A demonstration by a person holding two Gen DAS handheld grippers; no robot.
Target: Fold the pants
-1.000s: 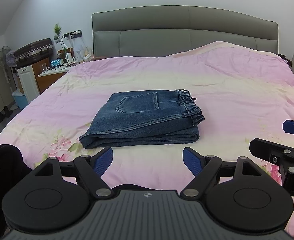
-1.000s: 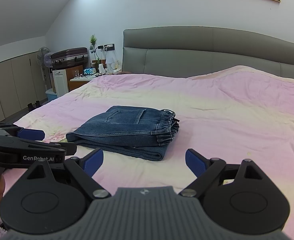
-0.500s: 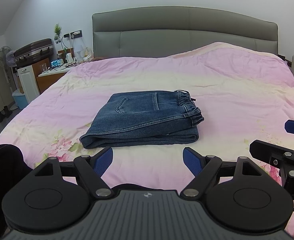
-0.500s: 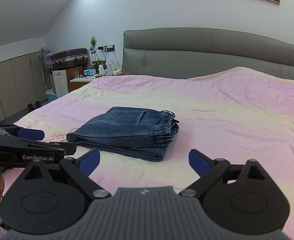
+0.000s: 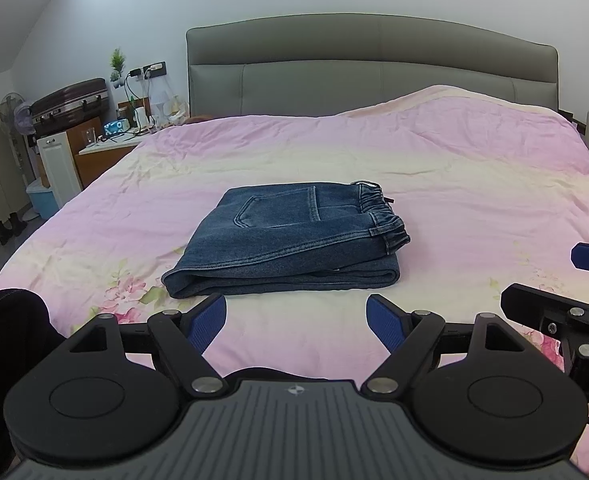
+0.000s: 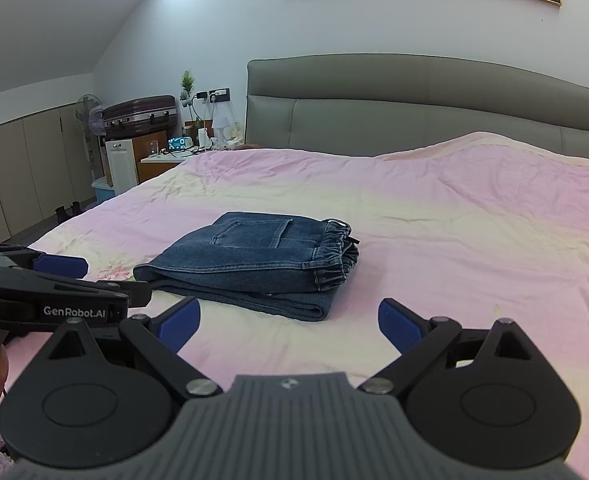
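Observation:
Blue denim pants [image 5: 290,240] lie folded into a compact rectangle in the middle of the pink bed, back pocket up and elastic waistband to the right. They also show in the right wrist view [image 6: 258,260]. My left gripper [image 5: 296,316] is open and empty, just short of the pants' near edge. My right gripper [image 6: 288,322] is open and empty, near the pants' right front corner. The left gripper shows at the left edge of the right wrist view [image 6: 62,276]. The right gripper shows at the right edge of the left wrist view [image 5: 566,284].
The pink floral bedspread [image 5: 474,200] covers the bed, with a grey headboard [image 5: 374,64] behind. A nightstand with small items [image 5: 110,140], a suitcase [image 5: 70,98] and a fan [image 6: 88,116] stand to the left. A dark cloth [image 5: 6,320] lies at the near left.
Both grippers have drawn back slightly from the folded pants, staying open. The pants have not moved.

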